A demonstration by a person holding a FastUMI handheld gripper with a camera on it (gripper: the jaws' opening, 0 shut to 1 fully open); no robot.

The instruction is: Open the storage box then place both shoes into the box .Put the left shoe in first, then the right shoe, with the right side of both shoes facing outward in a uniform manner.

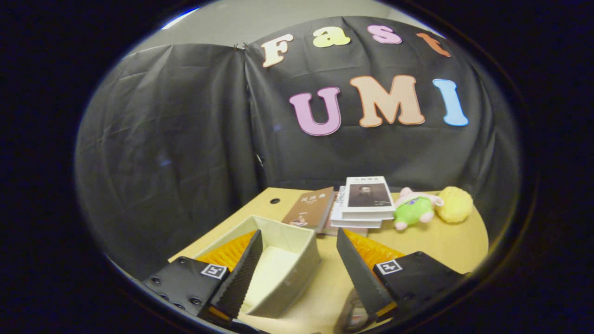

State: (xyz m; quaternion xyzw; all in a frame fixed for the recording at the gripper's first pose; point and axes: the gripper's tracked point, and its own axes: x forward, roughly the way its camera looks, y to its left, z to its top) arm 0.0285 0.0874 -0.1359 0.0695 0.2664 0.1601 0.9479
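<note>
Gripper view: gripper (pixel 297 260) fingers spread wide, holding nothing. Storage box (pixel 278 264) sits open and empty on the table (pixel 436 246), between and just ahead of the fingers. Box looks light with thin walls; judged best pinched at a wall rim.

Dim booth, soft overhead light, strong fisheye warp.

The table (pixel 431 246) top is the brightest area, evenly lit with faint shadows under the books (pixel 366 204) and toys (pixel 434 206). The cloth wall (pixel 185 139) stays dark, with dull sheen on its folds. A pale glare streak sits above it. Straight lines bow toward the rim, where the picture darkens and softens. The gripper (pixel 297 273), fingers spread wide apart, is slightly blurred up close; the box (pixel 297 264) interior catches light, its near wall shaded.
</note>
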